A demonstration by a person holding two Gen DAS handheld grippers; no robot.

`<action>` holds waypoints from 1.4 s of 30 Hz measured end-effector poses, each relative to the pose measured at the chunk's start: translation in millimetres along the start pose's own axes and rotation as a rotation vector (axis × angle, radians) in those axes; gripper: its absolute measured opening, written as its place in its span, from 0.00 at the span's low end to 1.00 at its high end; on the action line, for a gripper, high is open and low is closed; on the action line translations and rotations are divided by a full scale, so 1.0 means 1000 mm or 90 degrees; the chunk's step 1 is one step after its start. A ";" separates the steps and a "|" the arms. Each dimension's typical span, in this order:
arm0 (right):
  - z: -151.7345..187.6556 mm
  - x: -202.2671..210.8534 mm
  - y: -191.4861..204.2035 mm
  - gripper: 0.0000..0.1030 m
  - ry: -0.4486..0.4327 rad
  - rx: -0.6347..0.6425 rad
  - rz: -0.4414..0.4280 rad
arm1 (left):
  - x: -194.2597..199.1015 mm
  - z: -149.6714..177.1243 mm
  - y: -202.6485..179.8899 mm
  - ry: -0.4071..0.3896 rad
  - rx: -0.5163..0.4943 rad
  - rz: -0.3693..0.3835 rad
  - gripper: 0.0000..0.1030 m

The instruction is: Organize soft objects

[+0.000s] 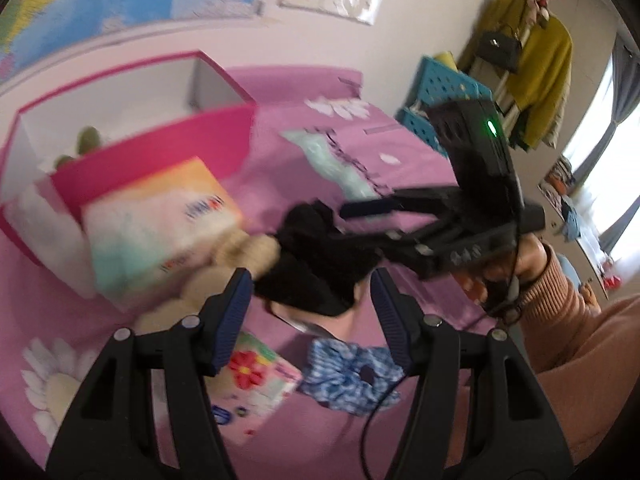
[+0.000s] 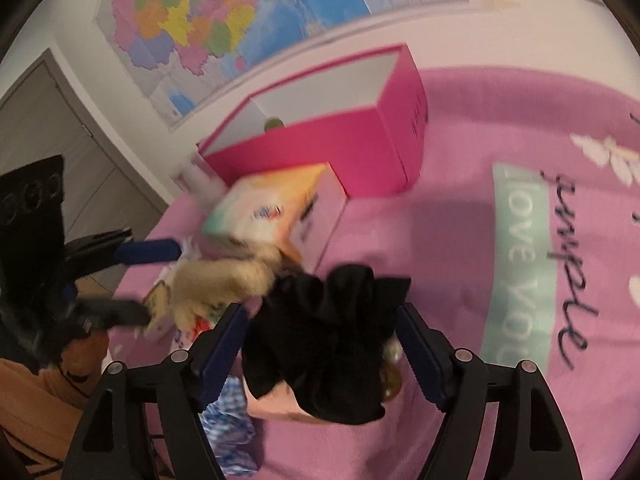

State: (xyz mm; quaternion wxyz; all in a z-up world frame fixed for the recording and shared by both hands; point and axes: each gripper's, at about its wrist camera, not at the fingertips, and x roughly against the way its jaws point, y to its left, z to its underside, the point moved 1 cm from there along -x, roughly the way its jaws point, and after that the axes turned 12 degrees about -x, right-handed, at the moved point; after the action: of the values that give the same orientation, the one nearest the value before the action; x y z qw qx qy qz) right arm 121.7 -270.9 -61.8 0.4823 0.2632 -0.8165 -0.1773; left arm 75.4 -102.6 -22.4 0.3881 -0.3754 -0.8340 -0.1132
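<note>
The black scrunchie (image 2: 320, 340) sits between the spread fingers of the right gripper (image 2: 322, 344), filling most of the gap; its left edge is at the left pad, while its right edge looks just short of the right pad. The jaws stand wide and clamp nothing. In the left wrist view that gripper (image 1: 356, 220) comes in from 3 o'clock, one blue-padded finger above the black scrunchie (image 1: 316, 264) and one across it.

The left gripper (image 1: 312, 312) is also wide apart and empty. The black scrunchie lies just beyond its fingertips, toward 12 o'clock. From the right wrist, the left gripper (image 2: 140, 280) shows at 9 o'clock with its fingers parted, beside the tan plush (image 2: 224, 284).

The plush touches the scrunchie's left side and lies against the tissue pack (image 2: 264, 208), at 10 o'clock from the scrunchie. Behind, at 12 o'clock, stands the pink box (image 2: 348, 140), something green inside it. A blue checked scrunchie (image 1: 348, 372) lies on the pink bedspread (image 2: 440, 260) at 6 o'clock from the black one, near a flowered pouch (image 1: 256, 372).

Motion blur smears both views. A pale flat thing under the black scrunchie is mostly covered and cannot be made out. Whether the right pads press the fabric is unclear.
</note>
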 end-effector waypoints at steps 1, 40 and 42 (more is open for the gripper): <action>0.000 -0.002 -0.002 0.76 0.001 -0.003 0.006 | -0.004 0.002 -0.002 0.007 -0.001 0.008 0.61; -0.007 -0.026 -0.002 0.60 0.021 0.041 0.014 | -0.069 0.007 0.007 0.089 0.081 0.005 0.45; -0.007 -0.033 -0.002 0.53 0.035 0.042 0.006 | -0.069 0.007 0.008 0.088 0.085 0.006 0.44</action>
State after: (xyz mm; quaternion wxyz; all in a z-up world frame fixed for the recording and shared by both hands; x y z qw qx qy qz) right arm 141.9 -252.9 -82.6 0.4962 0.2798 -0.8098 -0.1406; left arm 106.3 -130.7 -79.0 0.4696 -0.3440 -0.8090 -0.0815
